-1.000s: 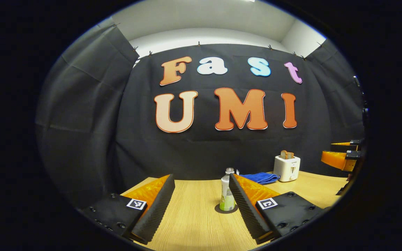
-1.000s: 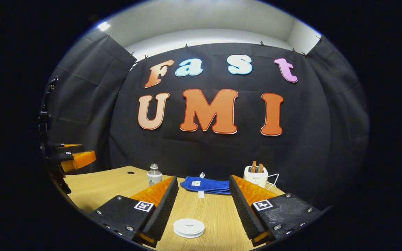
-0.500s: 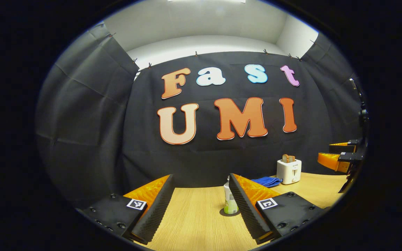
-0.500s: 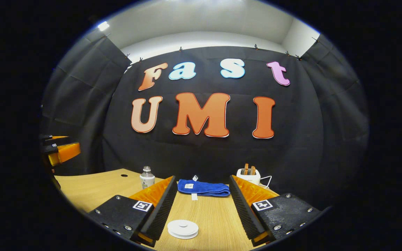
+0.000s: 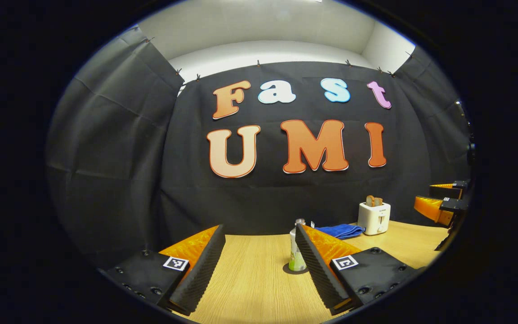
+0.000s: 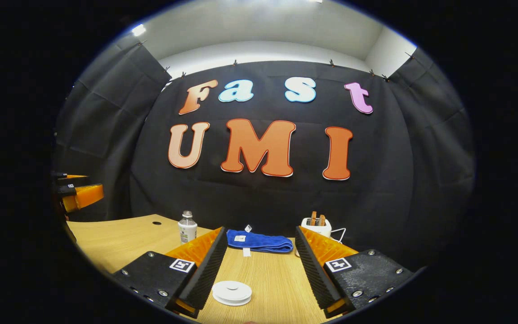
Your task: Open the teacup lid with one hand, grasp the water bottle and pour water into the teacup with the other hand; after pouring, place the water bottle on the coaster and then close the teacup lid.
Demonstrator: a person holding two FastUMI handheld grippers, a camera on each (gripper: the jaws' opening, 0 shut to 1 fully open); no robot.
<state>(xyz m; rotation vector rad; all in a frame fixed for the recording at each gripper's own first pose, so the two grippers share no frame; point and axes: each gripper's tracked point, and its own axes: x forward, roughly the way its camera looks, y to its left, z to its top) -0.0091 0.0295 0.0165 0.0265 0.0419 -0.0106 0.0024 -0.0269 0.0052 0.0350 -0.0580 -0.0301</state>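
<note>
A small clear water bottle (image 5: pixel 295 246) with a green-and-white label stands upright on a dark round coaster (image 5: pixel 288 270). My left gripper (image 5: pixel 259 227) is open and short of it, and its right finger (image 5: pixel 319 265) hides the bottle's right side. In the right gripper view the same bottle (image 6: pixel 187 227) stands far off to the left. A white round teacup lid (image 6: pixel 232 292) with a small knob lies low between the fingers of my open right gripper (image 6: pixel 261 230), closer to the left finger. The cup under the lid is hidden.
A white toaster (image 5: pixel 374 218) with bread in it and a folded blue cloth (image 5: pixel 341 231) sit at the back of the wooden table (image 5: pixel 250 279). The right gripper (image 5: pixel 441 204) hangs at the right edge. Toaster (image 6: pixel 316 226), cloth (image 6: pixel 259 241), and a small hole (image 6: pixel 156 222) lie further back.
Both views have swayed slightly. The lid has slid a little leftward in the right gripper view. Both grippers stay open, and the bottle has not moved.
</note>
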